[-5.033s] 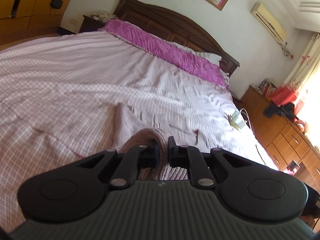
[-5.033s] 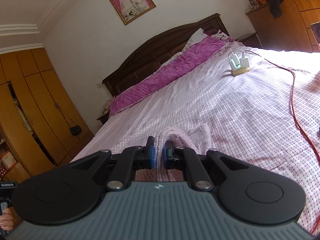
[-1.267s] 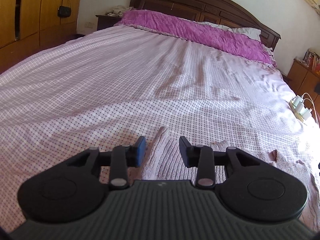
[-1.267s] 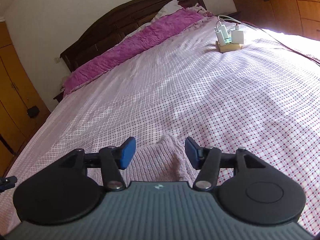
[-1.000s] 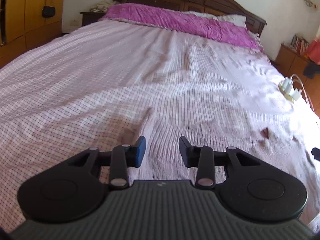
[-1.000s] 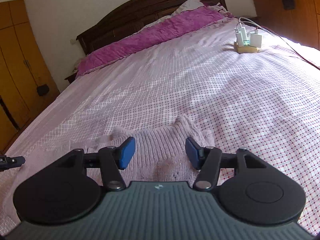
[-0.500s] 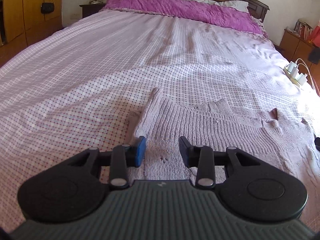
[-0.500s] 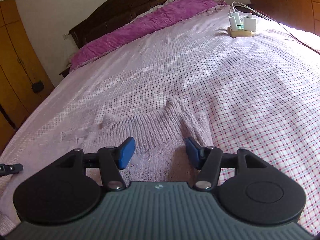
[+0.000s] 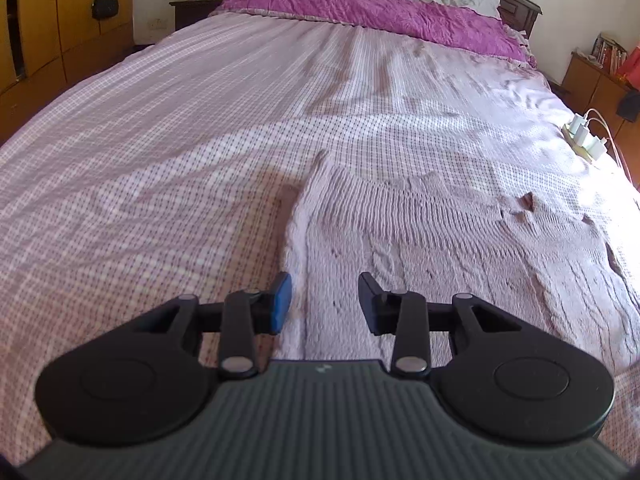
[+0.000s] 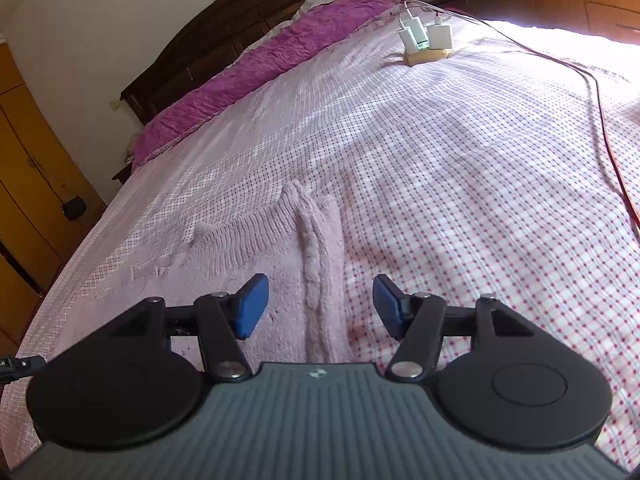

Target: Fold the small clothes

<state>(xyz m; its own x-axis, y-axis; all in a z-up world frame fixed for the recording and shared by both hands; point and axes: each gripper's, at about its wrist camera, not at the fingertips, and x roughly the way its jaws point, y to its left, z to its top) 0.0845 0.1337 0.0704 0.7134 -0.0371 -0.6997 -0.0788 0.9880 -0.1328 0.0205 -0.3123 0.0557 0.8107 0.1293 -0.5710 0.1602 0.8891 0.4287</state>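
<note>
Knit garment flat on bed, both grippers open above its side edges.

Left wrist view: left gripper (image 9: 324, 298) with jaws apart, empty, over the left edge of the pale pink knit garment (image 9: 432, 228), which lies spread on the checked bedspread (image 9: 160, 160); bare sheet runs wide to the left and ahead up to the magenta pillow cover (image 9: 372, 12). Charger block (image 9: 586, 140) sits near the bed's right edge.
Right wrist view: right gripper (image 10: 320, 306) spread wide, holding nothing, straddling the garment's (image 10: 256, 264) right edge with its cabled ridge; open checked sheet to the right, crossed by a red cable (image 10: 604, 120) near the far side.
</note>
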